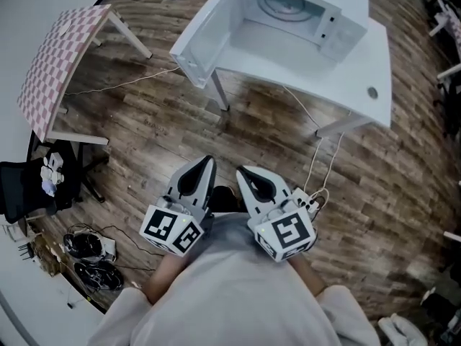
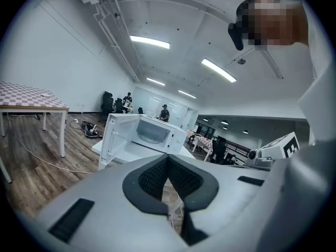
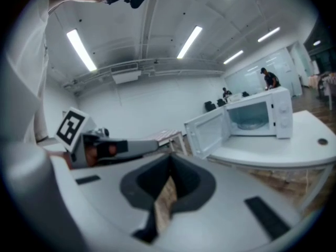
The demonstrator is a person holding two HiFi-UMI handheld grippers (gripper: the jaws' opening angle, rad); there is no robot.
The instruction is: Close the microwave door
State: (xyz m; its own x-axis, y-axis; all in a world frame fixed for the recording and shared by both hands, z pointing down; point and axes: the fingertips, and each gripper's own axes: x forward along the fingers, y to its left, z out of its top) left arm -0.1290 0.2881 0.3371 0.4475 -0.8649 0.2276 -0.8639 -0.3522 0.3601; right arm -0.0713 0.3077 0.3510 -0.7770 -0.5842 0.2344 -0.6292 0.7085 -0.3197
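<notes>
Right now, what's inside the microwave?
Its door stands open. Inside the microwave only the round glass turntable shows, with nothing visible on it. The casing covers the cavity's rear corners.

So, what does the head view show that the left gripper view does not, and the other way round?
Only the head view shows the power strip on the floor and the round hole in the white table. Only the left gripper view shows the ceiling lights and people far behind. Both show the microwave with its door open, the checkered table, and the left gripper, jaws together.
</notes>
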